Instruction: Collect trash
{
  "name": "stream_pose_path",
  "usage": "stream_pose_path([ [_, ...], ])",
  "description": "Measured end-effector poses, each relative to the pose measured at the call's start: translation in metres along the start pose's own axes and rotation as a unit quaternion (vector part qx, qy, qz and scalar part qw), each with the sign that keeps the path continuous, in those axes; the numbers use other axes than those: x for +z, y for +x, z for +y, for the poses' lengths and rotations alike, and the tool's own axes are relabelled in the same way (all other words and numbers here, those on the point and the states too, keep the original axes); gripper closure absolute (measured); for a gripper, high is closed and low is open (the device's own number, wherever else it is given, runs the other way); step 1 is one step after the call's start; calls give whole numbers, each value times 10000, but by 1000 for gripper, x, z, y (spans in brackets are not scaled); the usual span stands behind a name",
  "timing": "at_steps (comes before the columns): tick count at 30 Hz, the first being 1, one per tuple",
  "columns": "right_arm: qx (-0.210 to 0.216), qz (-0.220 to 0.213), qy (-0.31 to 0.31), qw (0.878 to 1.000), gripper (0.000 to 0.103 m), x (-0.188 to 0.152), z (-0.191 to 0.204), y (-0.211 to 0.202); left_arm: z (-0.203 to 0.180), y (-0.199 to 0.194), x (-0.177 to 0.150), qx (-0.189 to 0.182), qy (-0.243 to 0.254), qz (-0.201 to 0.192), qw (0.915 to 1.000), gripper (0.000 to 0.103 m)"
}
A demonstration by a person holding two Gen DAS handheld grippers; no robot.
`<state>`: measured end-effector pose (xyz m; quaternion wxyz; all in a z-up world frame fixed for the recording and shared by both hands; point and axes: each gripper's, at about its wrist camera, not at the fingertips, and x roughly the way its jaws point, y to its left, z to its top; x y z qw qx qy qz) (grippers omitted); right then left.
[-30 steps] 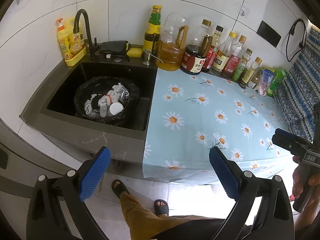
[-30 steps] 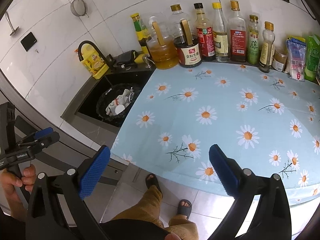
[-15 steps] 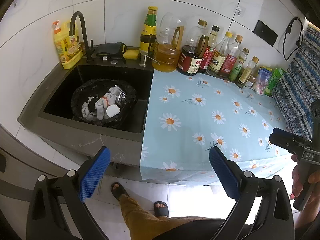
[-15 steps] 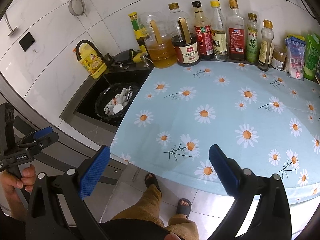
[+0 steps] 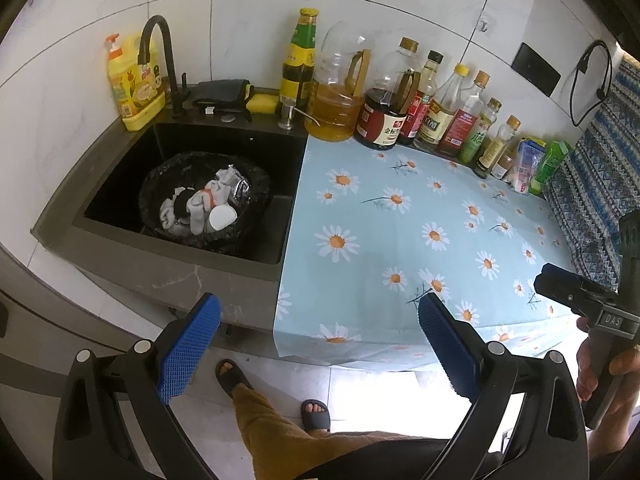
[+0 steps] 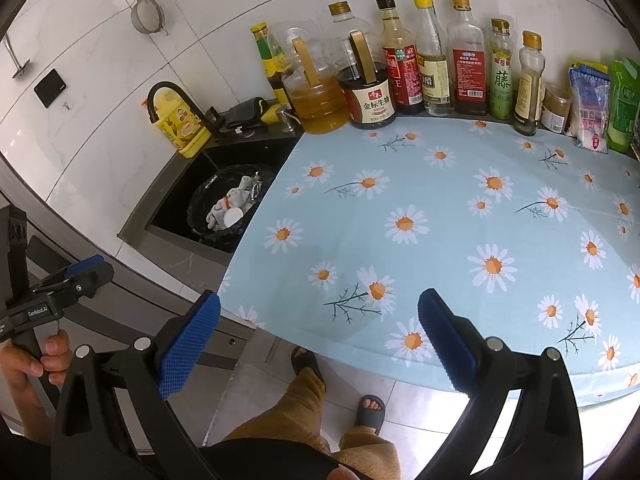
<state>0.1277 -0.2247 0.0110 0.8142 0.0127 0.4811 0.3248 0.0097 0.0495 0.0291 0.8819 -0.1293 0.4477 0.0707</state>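
Observation:
A bin lined with a black bag (image 5: 256, 196) stands in the dark sink (image 5: 120, 184) and holds crumpled white trash (image 5: 200, 200) and a white cup. It also shows in the right wrist view (image 6: 208, 200). My left gripper (image 5: 320, 344) is open and empty, held back from the counter's front edge. My right gripper (image 6: 320, 340) is open and empty, over the front edge of the daisy tablecloth (image 6: 460, 216). Each gripper shows at the edge of the other's view.
Oil and sauce bottles (image 5: 400, 108) line the back wall. A black faucet (image 5: 160, 52), yellow soap bottle (image 5: 132, 84), cloth and sponge stand behind the sink. Snack packets (image 6: 592, 108) stand at the far right. My legs and sandals are below.
Both grippers have drawn slightly back from the counter, so the scene looks a little smaller and lower. Both stay open and empty.

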Motion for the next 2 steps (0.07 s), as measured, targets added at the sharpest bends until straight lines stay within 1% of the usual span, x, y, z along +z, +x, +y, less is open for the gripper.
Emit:
stream_pose_path([
  [2, -2, 2, 5, 10000, 5, 0, 0, 0, 1, 0, -1, 17, -15, 19, 10000, 7],
])
